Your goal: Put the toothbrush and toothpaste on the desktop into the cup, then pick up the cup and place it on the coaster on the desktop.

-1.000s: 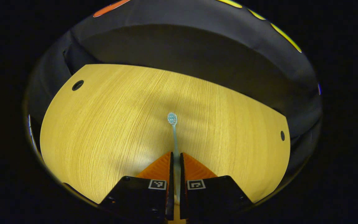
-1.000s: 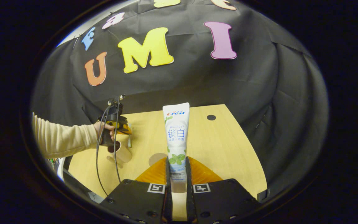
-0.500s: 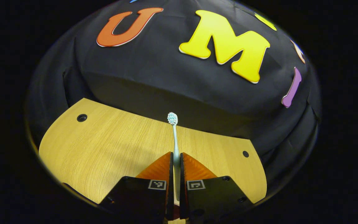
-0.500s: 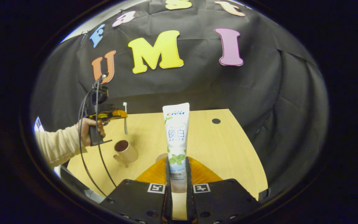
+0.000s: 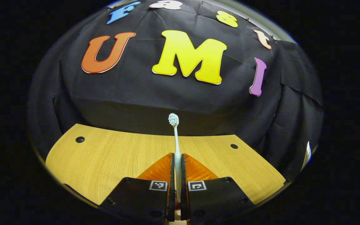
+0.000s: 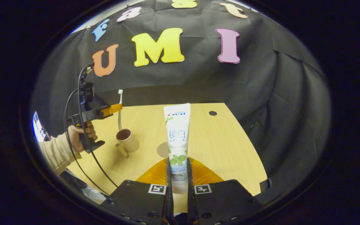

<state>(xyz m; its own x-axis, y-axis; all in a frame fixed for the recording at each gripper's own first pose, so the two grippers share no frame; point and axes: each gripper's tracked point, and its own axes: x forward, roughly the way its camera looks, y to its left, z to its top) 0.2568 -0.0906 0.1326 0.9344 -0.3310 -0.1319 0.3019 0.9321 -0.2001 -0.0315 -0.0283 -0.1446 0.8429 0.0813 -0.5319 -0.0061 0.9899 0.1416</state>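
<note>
While clamped: left gripper (image 5: 177, 162) fingers press the toothbrush (image 5: 175, 140) handle, head pointing up at frame centre.
Right gripper (image 6: 178, 167): fingers clamped on upright toothpaste (image 6: 177, 140).
Cup (image 6: 127, 139): left of centre, open, below the brush's lower end.
Desk (image 6: 223, 150): bare toward its right edge.

Toothbrush (image 5: 176, 147) upright, toothpaste (image 6: 177, 137) upright, cup (image 6: 127, 140) empty

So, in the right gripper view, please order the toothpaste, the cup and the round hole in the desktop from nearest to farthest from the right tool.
1. The toothpaste: clamped in the right tool, dead ahead.
2. The cup: farther out on the desktop, to the left.
3. The round hole: near the far edge, slightly right.
</note>
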